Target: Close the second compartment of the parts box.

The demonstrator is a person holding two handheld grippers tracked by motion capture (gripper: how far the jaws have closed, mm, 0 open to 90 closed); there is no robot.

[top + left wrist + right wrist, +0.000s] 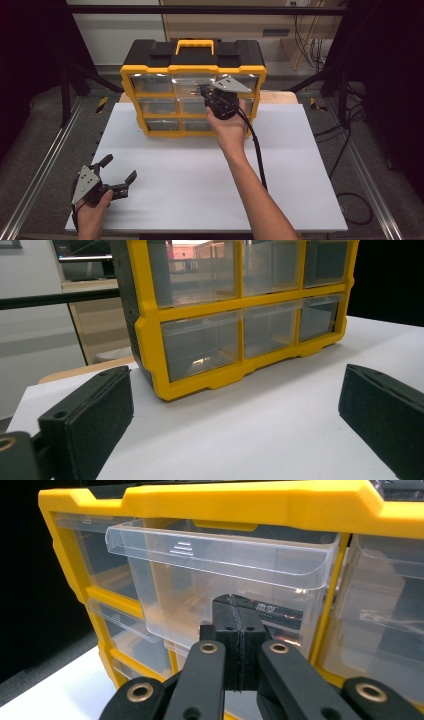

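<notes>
The right claw (235, 630), clenched on nothing, sits against the clear front of the top middle drawer (225, 560) of the yellow organizer (192, 70) at the table's (200, 190) far edge, likely to push it home, while the left claw (116, 172) rests released near the table's front corner.

Parts organizer (192, 75): yellow frame, black top, yellow carry handle (195, 46); stands upright at far edge of white table sheet (200, 185), front toward person. Clear plastic drawers in three-by-three grid.

Top-middle drawer (225, 580): transparent, ribbed pull lip, slid partly out of frame; dark item inside, unclear. Other drawers flush.
</notes>
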